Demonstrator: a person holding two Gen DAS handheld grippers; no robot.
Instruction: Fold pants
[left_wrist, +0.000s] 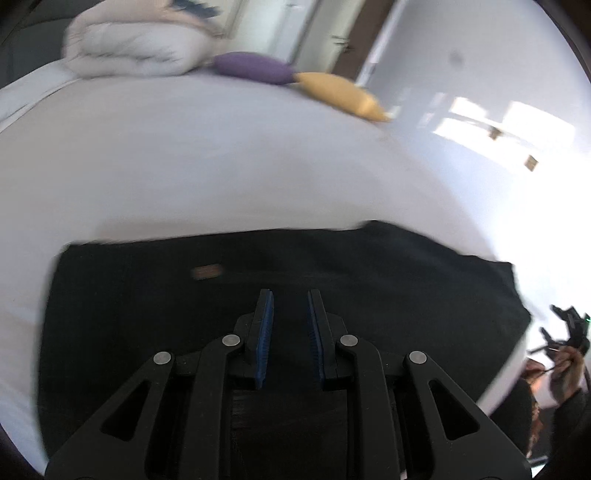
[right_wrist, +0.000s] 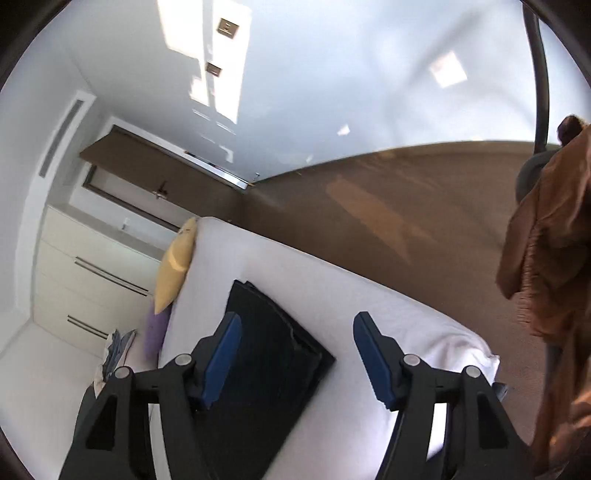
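We see the dark pants (left_wrist: 280, 280) lying flat on the white bed (left_wrist: 221, 166), folded into a broad rectangle with a small brown label (left_wrist: 207, 272) showing on the upper layer. Our left hand-held gripper (left_wrist: 290, 306) hangs over the middle of the pants with its blue pads (left_wrist: 266, 332) drawn close together, a narrow gap left between them; no cloth is visibly caught in that gap, and we cannot tell whether the tips touch the fabric below. Our right hand-held gripper (right_wrist: 297, 332) is held up above the near corner of the bed, its jaws standing wide apart with nothing between them; the pants (right_wrist: 266, 354) show beneath and between its fingers, lying apart from them. At the far side of the bed sit a yellow cushion (left_wrist: 341, 95) and a purple cushion (left_wrist: 253, 67), touching end to end, with a bundled pale duvet (left_wrist: 136, 48) beside the purple one. From the right wrist view the brown carpet (right_wrist: 388, 206) spreads beyond the bed, a white cabinet (right_wrist: 92, 280) with drawers stands against the wall, and a rust-coloured sleeve (right_wrist: 550, 258) fills the right edge.
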